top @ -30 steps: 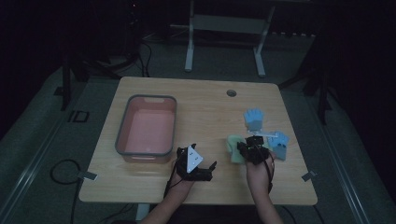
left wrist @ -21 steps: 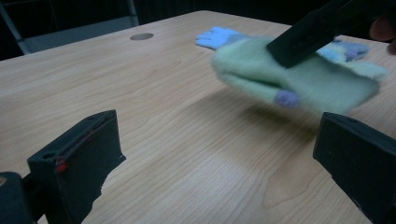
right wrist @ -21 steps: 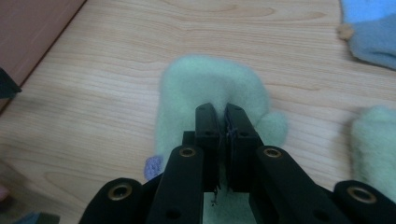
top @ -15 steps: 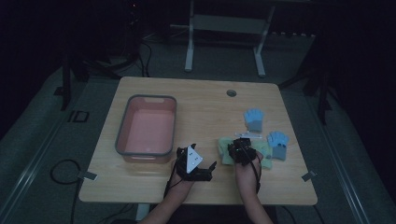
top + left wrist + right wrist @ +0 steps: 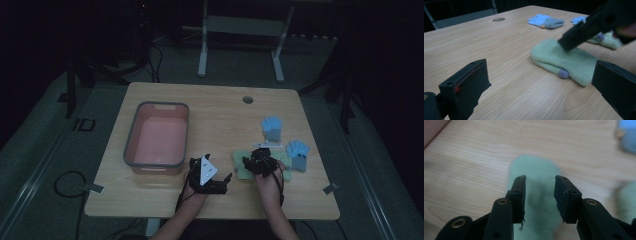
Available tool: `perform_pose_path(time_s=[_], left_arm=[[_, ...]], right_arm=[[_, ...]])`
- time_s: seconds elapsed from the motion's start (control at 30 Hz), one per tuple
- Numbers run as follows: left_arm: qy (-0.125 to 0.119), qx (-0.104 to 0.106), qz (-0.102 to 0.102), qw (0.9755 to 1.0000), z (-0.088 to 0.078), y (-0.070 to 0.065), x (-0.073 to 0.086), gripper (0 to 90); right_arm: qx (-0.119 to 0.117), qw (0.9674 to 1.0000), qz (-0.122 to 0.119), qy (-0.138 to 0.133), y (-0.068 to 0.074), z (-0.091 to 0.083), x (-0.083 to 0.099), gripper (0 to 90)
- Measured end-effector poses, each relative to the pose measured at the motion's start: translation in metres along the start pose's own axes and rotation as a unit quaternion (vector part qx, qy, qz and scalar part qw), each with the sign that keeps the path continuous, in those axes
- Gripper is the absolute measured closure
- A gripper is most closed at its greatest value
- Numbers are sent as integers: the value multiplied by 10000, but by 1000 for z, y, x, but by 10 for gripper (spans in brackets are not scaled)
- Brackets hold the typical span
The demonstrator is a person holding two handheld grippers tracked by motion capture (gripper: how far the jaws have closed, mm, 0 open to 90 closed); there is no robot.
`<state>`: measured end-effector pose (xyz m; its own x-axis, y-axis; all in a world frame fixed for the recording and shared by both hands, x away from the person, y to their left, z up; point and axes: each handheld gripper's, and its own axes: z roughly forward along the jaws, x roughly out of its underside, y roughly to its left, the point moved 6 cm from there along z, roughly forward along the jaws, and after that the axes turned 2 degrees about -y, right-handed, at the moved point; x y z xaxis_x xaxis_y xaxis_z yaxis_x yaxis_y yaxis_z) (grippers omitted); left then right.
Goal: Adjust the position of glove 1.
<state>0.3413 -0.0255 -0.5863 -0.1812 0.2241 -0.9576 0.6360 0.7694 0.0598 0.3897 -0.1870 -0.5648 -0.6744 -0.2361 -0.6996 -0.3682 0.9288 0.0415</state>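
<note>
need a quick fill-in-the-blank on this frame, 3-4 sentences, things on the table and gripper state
1. The right gripper hovers with jaws apart over a soft fleece mitten coloured pale ____.
2. The salmon-pink plastic tub with a grey rim sits on the ____ side of the wooden table in the high view.
3. The number of blue knitted gloves, far one and near one, is ____.
4. The left gripper has its jaws ____, nothing between them.

Missing words: green; left; two; open
</note>
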Motion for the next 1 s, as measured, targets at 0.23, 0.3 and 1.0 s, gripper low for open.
perform_pose_path(time_s=[0.23, 0.3, 1.0], left_arm=[[-4, 18, 24, 10000, 0, -1, 0, 13], [7, 16, 23, 10000, 0, -1, 0, 13], [44, 55, 75, 9999, 1, -2, 0, 13]], right_arm=[[-81, 9992, -239, -318, -25, -29, -20, 604], [-181, 9988, -287, -359, -33, -35, -24, 608], [-96, 9963, -823, 235, -114, -32, 11, 627]])
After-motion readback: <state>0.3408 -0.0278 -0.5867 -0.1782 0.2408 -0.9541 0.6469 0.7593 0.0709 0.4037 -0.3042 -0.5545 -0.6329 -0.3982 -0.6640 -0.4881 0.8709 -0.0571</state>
